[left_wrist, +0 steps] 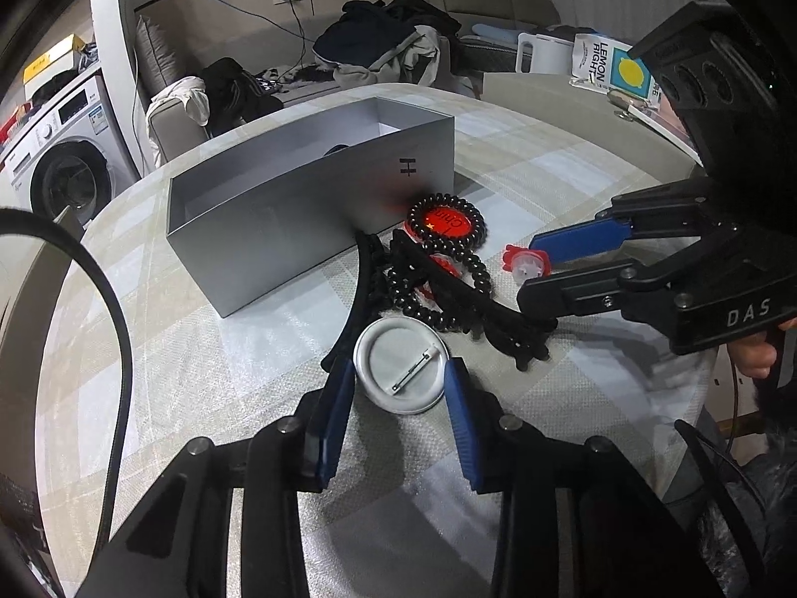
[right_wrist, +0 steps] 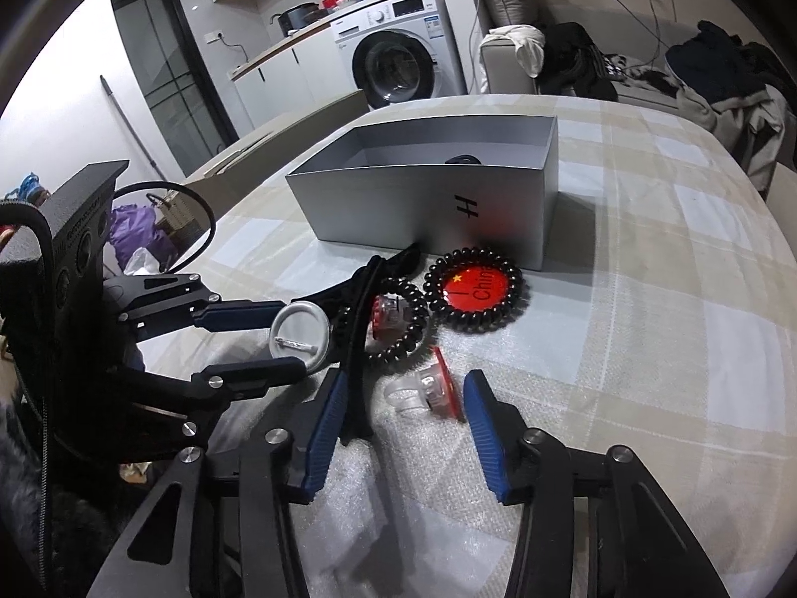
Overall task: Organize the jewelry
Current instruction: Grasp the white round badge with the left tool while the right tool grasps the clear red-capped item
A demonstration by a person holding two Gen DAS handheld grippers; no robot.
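Note:
A grey open box (left_wrist: 279, 219) (right_wrist: 428, 199) stands on the table with a dark item inside. Before it lie a red badge (left_wrist: 447, 223) (right_wrist: 475, 288) ringed by a black coil hair tie, a second coil tie (right_wrist: 398, 334), black headbands (left_wrist: 498, 319) (right_wrist: 358, 349) and a red-and-clear toy ring (left_wrist: 527, 261) (right_wrist: 433, 383). A white pin badge (left_wrist: 402, 366) (right_wrist: 300, 334) lies face down. My left gripper (left_wrist: 401, 373) (right_wrist: 291, 336) is open with its fingers on either side of the pin badge. My right gripper (right_wrist: 406, 388) (left_wrist: 525, 269) is open around the toy ring.
The table has a checked cloth (right_wrist: 647, 299). A lemon-print packet (left_wrist: 610, 67) and a white jug (left_wrist: 543, 52) stand at the far edge. A washing machine (right_wrist: 398, 55), a sofa with piled clothes (left_wrist: 388, 45) and a cable (left_wrist: 114, 309) lie beyond.

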